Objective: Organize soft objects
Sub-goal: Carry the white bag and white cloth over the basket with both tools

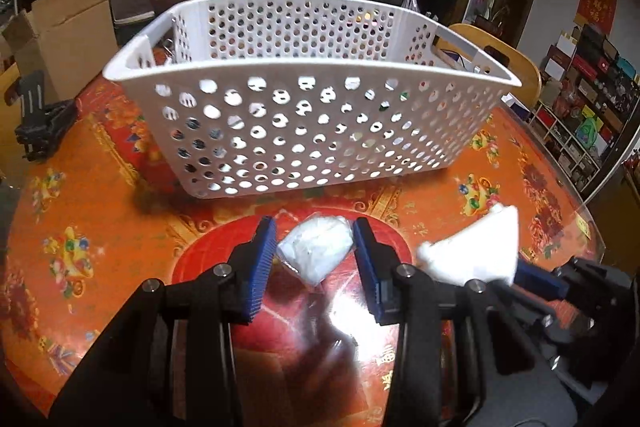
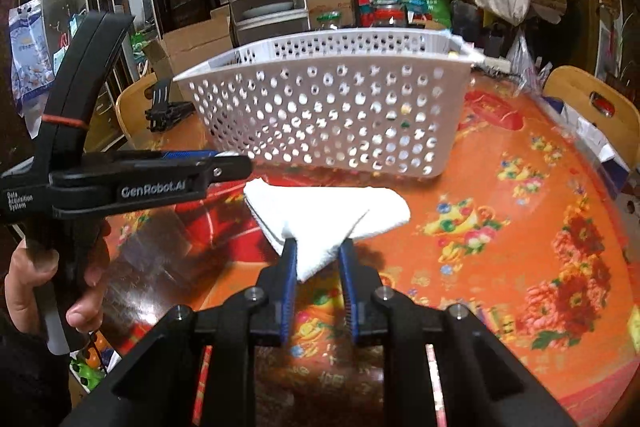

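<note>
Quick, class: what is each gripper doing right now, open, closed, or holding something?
Left gripper: closed on a clear bag of white stuff.
Right gripper: closed on a folded white cloth.

The left gripper [image 1: 315, 253] is pointed forward and downward, and its blue ribbed pads are pressed against the two sides of a clear-wrapped white bundle [image 1: 316, 250]. The right gripper [image 2: 318, 259] is pitched downward as well, with its pads clamped on the near corner of a folded white cloth [image 2: 326, 223]. In the right wrist view the left gripper's black handle is seen wrapped by the person's left hand [image 2: 56, 291], fingers curled around it.
</note>
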Demonstrator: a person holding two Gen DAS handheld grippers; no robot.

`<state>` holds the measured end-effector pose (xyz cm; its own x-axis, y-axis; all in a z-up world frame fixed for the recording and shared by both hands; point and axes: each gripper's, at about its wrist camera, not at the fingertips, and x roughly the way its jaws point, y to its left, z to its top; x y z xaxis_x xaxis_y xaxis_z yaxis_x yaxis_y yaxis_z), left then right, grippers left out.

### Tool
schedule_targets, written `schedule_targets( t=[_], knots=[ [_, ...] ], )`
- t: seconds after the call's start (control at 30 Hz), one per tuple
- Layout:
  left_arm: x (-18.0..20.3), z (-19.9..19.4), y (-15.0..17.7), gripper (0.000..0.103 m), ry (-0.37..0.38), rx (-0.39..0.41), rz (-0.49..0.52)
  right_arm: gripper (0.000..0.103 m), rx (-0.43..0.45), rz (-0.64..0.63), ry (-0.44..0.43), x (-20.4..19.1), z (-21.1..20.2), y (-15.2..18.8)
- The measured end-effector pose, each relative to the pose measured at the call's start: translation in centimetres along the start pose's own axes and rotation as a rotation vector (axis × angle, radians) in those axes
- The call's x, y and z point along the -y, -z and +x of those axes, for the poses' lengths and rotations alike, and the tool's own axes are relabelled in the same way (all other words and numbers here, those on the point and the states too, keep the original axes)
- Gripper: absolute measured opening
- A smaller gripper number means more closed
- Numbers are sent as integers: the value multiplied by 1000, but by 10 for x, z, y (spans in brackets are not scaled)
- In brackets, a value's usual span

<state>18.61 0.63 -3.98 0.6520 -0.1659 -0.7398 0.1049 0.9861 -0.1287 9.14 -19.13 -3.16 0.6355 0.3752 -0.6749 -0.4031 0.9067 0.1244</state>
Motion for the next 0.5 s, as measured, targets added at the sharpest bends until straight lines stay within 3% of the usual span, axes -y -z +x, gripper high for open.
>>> schedule_targets(
  t=[0.5],
  knots=[
    [-3,-51,-12,37,-28,92,5,18,74,0,2,16,-35,-36]
  ],
)
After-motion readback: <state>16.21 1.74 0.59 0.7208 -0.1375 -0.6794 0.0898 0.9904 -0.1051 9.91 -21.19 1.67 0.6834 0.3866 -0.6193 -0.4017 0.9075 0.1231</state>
